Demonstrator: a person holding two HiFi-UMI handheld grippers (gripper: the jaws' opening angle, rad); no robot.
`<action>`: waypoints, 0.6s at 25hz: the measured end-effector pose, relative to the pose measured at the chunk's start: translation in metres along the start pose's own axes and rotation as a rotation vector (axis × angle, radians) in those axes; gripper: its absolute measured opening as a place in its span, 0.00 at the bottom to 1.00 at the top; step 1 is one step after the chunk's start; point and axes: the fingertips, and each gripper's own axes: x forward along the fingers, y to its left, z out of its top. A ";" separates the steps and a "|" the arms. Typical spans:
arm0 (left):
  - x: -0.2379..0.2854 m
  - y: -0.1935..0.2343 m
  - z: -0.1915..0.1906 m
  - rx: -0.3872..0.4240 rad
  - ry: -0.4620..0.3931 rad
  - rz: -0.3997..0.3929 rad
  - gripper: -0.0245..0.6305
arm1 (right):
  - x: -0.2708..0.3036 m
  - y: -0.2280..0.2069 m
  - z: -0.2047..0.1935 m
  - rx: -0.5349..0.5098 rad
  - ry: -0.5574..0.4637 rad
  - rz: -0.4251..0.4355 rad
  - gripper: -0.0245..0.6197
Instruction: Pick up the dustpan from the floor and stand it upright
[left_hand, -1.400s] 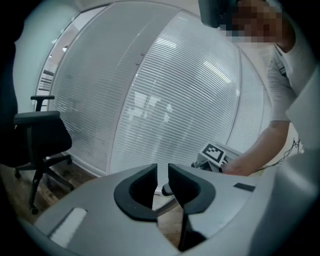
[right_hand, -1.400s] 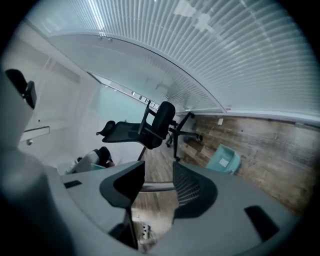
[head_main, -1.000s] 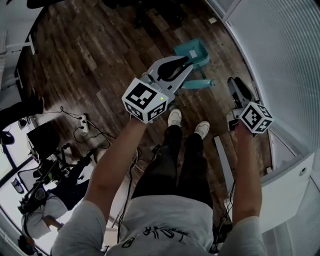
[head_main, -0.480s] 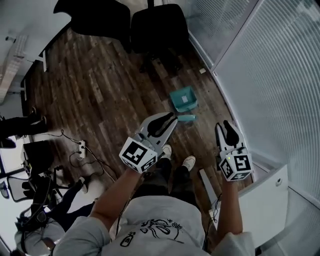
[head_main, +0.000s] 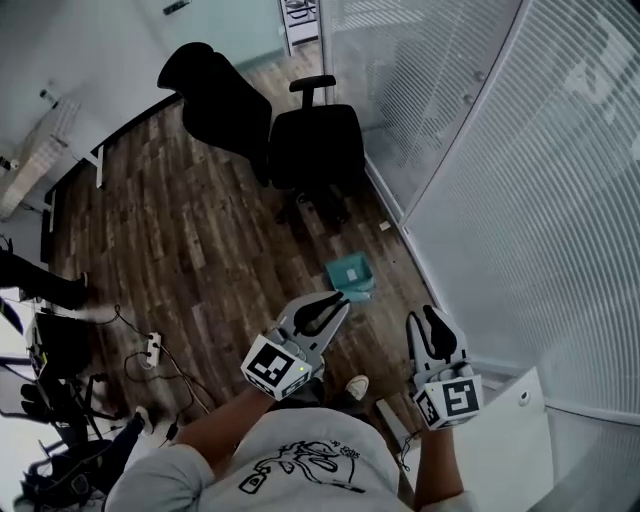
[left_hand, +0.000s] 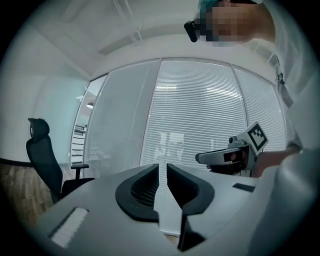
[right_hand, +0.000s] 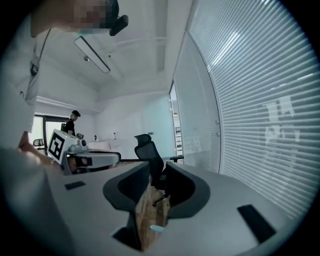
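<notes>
The teal dustpan (head_main: 350, 274) rests on the wood floor beside the glass wall, far below both grippers; whether it stands upright I cannot tell. My left gripper (head_main: 338, 300) is held high and level. Its jaws have just been closing to a narrow slit, with nothing between them (left_hand: 163, 168). My right gripper (head_main: 431, 316) is raised beside it, near the wall. Its jaws have also just been closing, and a clear gap with nothing in it remains (right_hand: 157, 169). Each gripper view shows the other gripper alongside: the right gripper (left_hand: 235, 156) and the left gripper (right_hand: 90, 159).
Two black office chairs (head_main: 315, 140) (head_main: 215, 100) stand on the floor beyond the dustpan. A glass wall with blinds (head_main: 480, 180) runs along the right. A power strip with cables (head_main: 152, 350) lies at left. A white cabinet (head_main: 515, 440) is at lower right. Another person (right_hand: 74, 120) stands far off.
Both grippers have risen well away from the floor, and the dustpan now looks smaller and farther below. The right gripper has rolled and its jaws have narrowed. The chairs have come into view.
</notes>
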 end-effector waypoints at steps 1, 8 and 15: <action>-0.004 -0.002 0.011 0.006 -0.012 -0.002 0.11 | -0.004 0.007 0.012 -0.011 -0.009 0.007 0.19; -0.041 -0.028 0.096 0.047 -0.123 0.007 0.11 | -0.037 0.065 0.091 -0.104 -0.039 0.021 0.19; -0.066 -0.050 0.123 0.094 -0.152 0.039 0.11 | -0.056 0.098 0.111 -0.158 -0.046 0.042 0.18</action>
